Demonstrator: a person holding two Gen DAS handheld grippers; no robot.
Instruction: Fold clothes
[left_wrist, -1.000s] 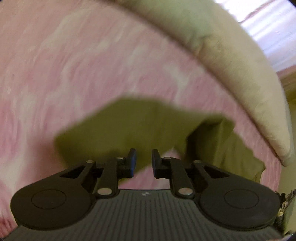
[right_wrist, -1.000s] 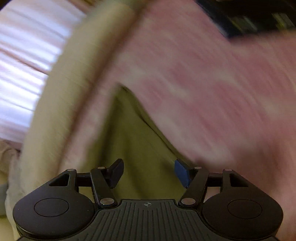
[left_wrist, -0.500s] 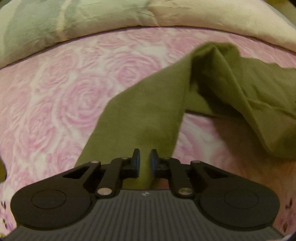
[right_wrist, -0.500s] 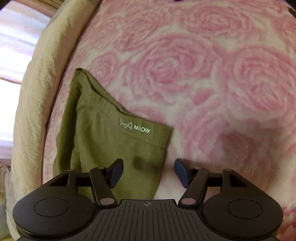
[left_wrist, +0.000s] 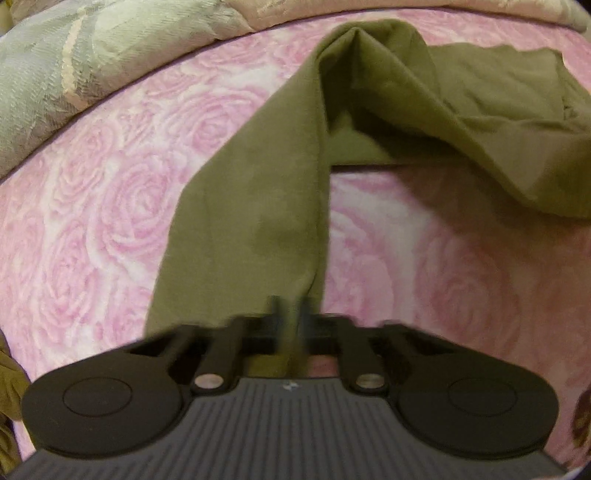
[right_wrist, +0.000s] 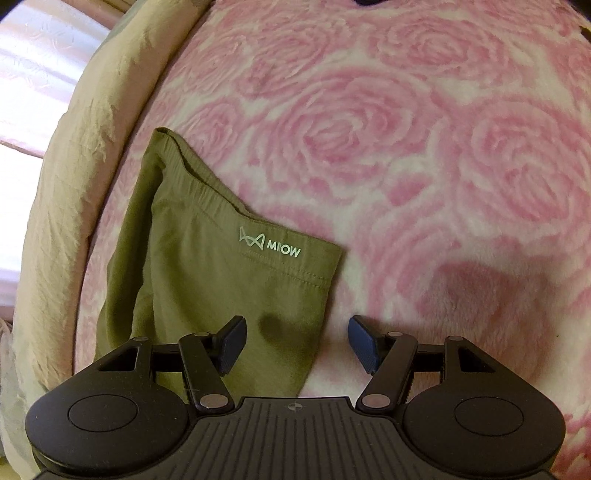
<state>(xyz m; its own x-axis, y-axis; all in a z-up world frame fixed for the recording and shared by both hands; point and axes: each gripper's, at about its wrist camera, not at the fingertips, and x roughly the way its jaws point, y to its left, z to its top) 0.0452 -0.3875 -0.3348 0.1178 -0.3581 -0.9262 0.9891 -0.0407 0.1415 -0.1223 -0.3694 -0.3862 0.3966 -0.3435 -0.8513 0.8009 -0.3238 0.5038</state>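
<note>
Olive green trousers (left_wrist: 251, 221) lie on the pink rose bedspread (left_wrist: 92, 229). One leg runs from a bunched fold at the top down to my left gripper (left_wrist: 290, 317). Its blurred fingers are closing tight on the leg's right edge, with a strip of cloth pinched between them. In the right wrist view the waistband end of the trousers (right_wrist: 207, 280), printed MIOW, lies flat. My right gripper (right_wrist: 297, 343) hovers open just above it. Its left fingertip is over the cloth and its right one over the bare bedspread (right_wrist: 424, 166). Nothing is gripped there.
A pale green and beige quilt (left_wrist: 92, 48) is heaped along the bed's far side. A beige bolster (right_wrist: 74, 147) borders the trousers on the left, with a bright curtain (right_wrist: 33, 74) behind it. More olive cloth (left_wrist: 7, 387) shows at the left edge.
My left gripper rolled, sank toward the trouser leg and its fingers came together on the leg's edge. My right gripper steadied low over the waistband and stayed open.
</note>
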